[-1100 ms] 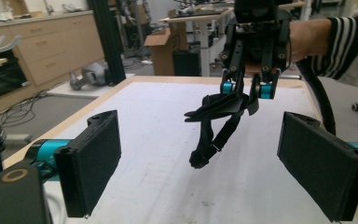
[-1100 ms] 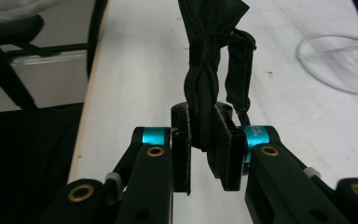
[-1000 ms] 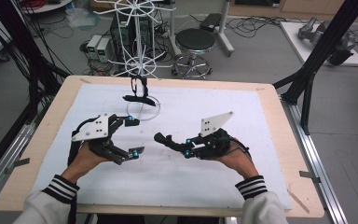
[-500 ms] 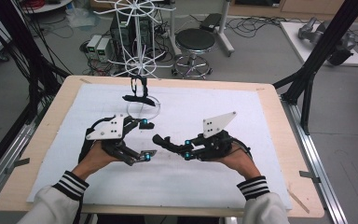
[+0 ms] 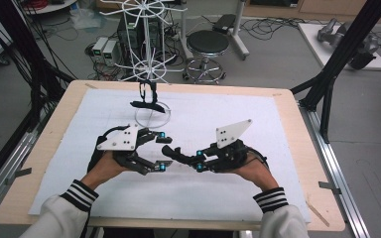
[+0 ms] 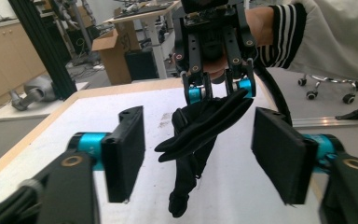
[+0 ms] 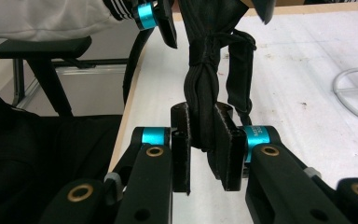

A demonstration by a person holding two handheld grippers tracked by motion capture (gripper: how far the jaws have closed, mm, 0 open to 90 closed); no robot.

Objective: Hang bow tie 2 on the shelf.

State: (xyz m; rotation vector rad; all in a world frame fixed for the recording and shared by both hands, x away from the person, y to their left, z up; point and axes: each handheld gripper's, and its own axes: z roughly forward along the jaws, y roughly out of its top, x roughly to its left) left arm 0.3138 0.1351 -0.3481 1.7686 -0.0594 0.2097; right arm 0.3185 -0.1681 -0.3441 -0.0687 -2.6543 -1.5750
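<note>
Left gripper (image 5: 159, 151) sits at the left of the high view, its jaws apart on either side of the free end of a black cloth strap (image 6: 200, 128); they have just been closing in, yet in the left gripper view both pads (image 6: 130, 149) stand clear of the fabric, so nothing is held there. Between the two tools, above the white mat (image 5: 278, 124) that covers the wooden table (image 5: 54, 124), the strap hangs in the air: a bundled, knotted length of dark fabric with one end drooping toward the mat. Right gripper (image 5: 191, 161) has the other end of it. In the right gripper view its own jaws (image 7: 203, 144) are pinched tight on the gathered cloth just below the knot, and the strap (image 7: 207, 70) rises from them toward the other tool. Both hands come in from the bottom edge in striped cuffs (image 5: 82, 193). Farther back on the mat, well apart from the hands, a white wire stand (image 5: 151, 111) has its ring base on the mat, with another dark piece (image 5: 146, 96) hung on it. Beyond the table a round stool (image 5: 207, 44) stands on the floor.
</note>
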